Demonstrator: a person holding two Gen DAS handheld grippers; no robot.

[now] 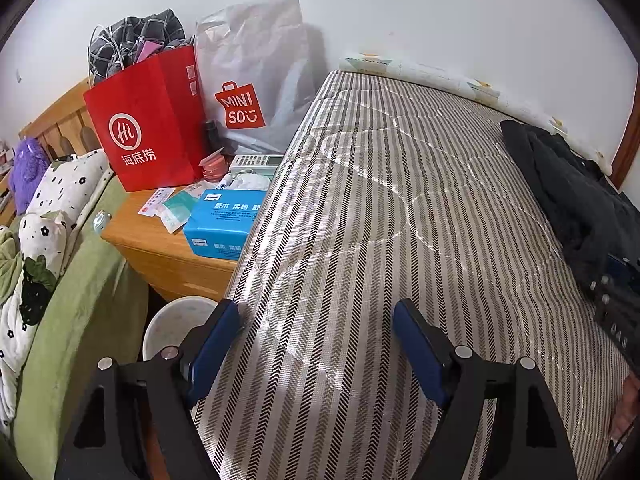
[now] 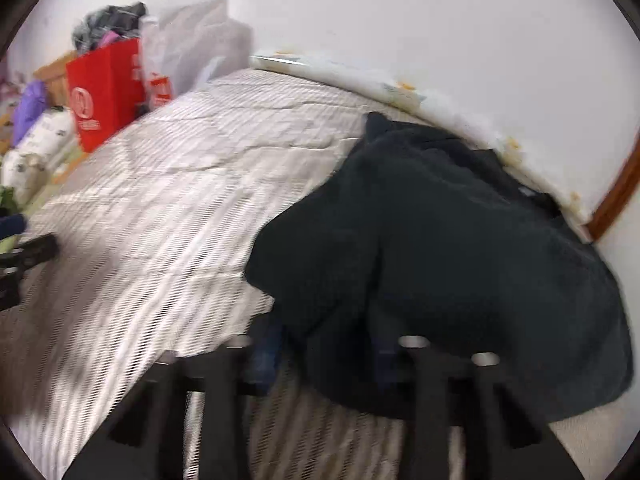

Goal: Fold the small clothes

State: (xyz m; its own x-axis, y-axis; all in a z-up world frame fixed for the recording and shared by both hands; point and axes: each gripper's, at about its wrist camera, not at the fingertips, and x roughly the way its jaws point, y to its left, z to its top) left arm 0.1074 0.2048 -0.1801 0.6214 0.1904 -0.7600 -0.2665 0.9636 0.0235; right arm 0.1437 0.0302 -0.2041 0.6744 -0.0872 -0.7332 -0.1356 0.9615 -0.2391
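Observation:
A dark fleece garment [image 2: 440,248] lies crumpled on the striped mattress [image 2: 168,208] near the wall; the left wrist view shows the same garment [image 1: 568,200] at the far right. My right gripper [image 2: 324,340] is at the garment's near edge, jaws narrowed with a fold of cloth filling the gap between the blue pads [image 2: 264,352]; the picture is motion-blurred. My left gripper [image 1: 316,312] hovers open over the bare mattress [image 1: 360,220] near its left edge, holding nothing. Part of the right gripper's black body [image 1: 612,308] shows beside the garment.
A wooden bedside table [image 1: 160,248] left of the mattress carries a red paper bag [image 1: 148,120], a grey plastic bag [image 1: 256,80] and a blue tissue pack [image 1: 224,220]. A white bin [image 1: 180,324] stands below it. A green bed [image 1: 80,280] lies further left.

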